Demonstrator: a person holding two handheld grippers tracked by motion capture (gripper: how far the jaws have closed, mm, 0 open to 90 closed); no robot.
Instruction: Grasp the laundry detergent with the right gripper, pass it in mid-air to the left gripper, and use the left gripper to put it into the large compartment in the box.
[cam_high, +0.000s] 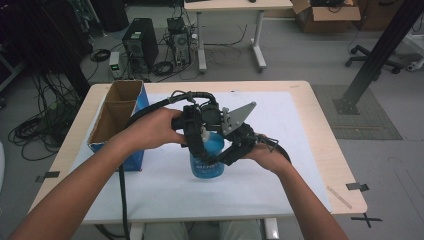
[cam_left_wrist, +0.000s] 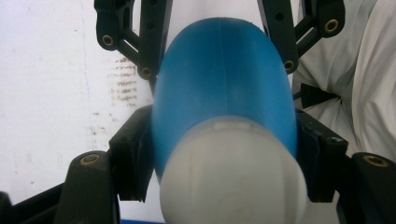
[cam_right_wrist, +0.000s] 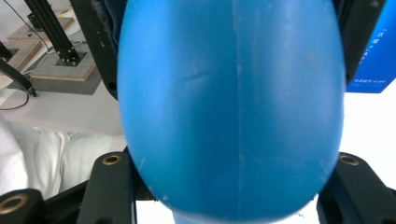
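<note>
**Two grippers clamped on a blue bottle above the table**

Nearest the person, both forearms converge on a blue bottle (cam_high: 207, 157) standing upright on the white sheet (cam_high: 165, 192) covering the table (cam_high: 320, 135). The left gripper (cam_high: 196, 135) has its fingers (cam_left_wrist: 133, 158) pinching the bottle's shoulder just below the white cap (cam_left_wrist: 231, 175). The right gripper (cam_high: 231, 150) has its fingers (cam_right_wrist: 109, 186) pressed against the wide blue body from the opposite side. The step in hand appears to be a two-handed hold, either a handover or a steadying for the cap. The next move likely calls for one gripper to let go while the other keeps hold. Farther left, an open cardboard box (cam_high: 117, 117) stands near the bottle; nothing lies between them.
</note>
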